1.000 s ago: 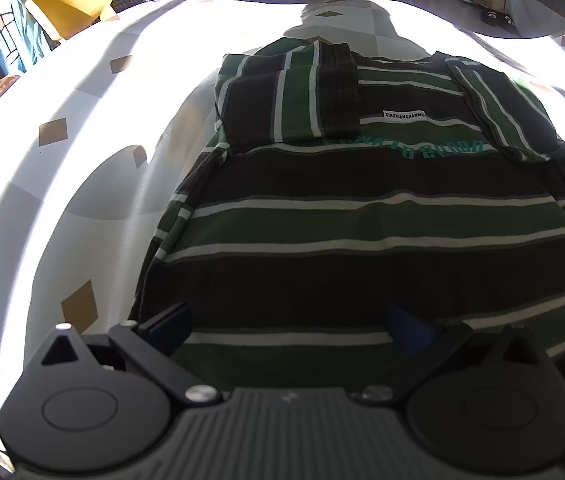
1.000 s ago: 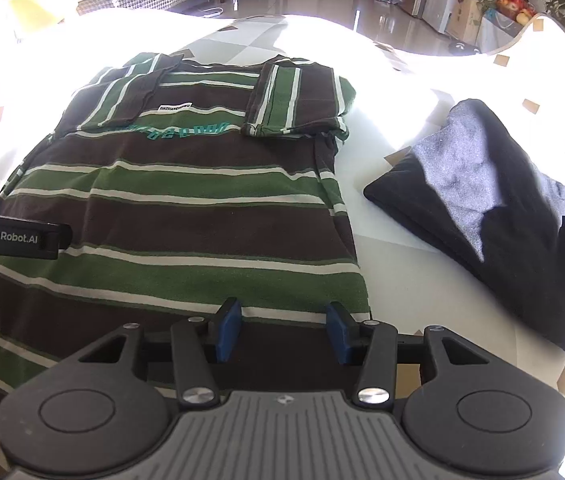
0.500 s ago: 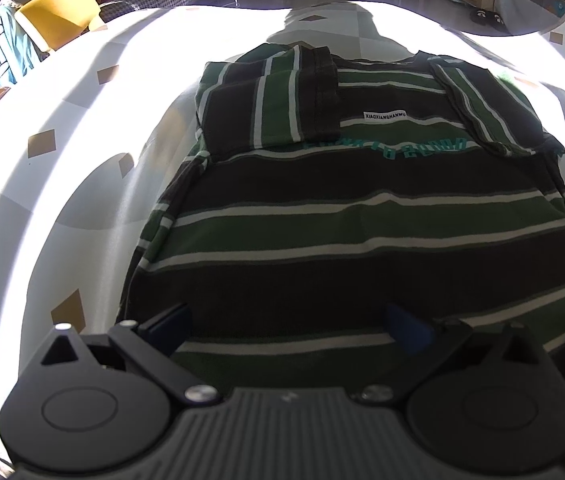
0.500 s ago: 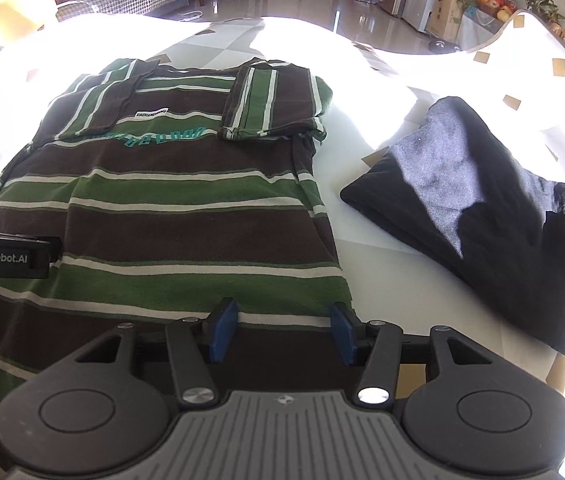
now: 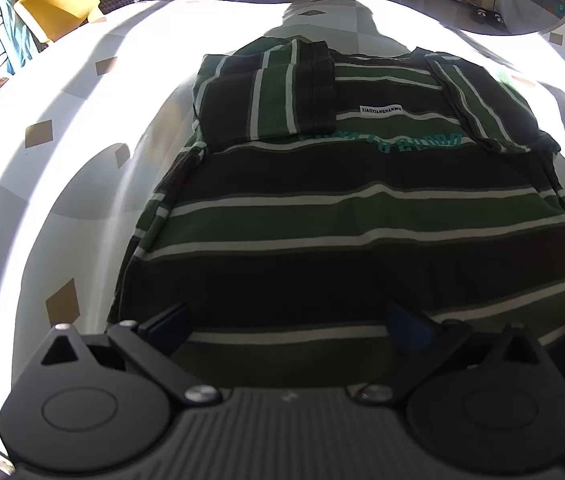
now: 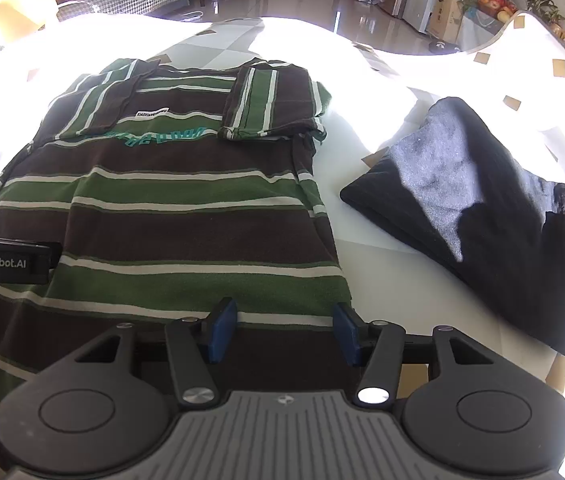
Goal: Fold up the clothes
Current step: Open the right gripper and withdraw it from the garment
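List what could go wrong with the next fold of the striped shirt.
1. Both sleeves lie loosely folded onto the striped shirt; lifting the hem may let them slide off.
2. The right gripper, jaws just opening, sits at the shirt's right hem corner and might catch only one layer.
3. The dark garment lies close beside; a skewed fold might land on it.

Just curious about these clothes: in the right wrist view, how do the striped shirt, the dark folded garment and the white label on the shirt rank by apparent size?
1. striped shirt
2. dark folded garment
3. white label
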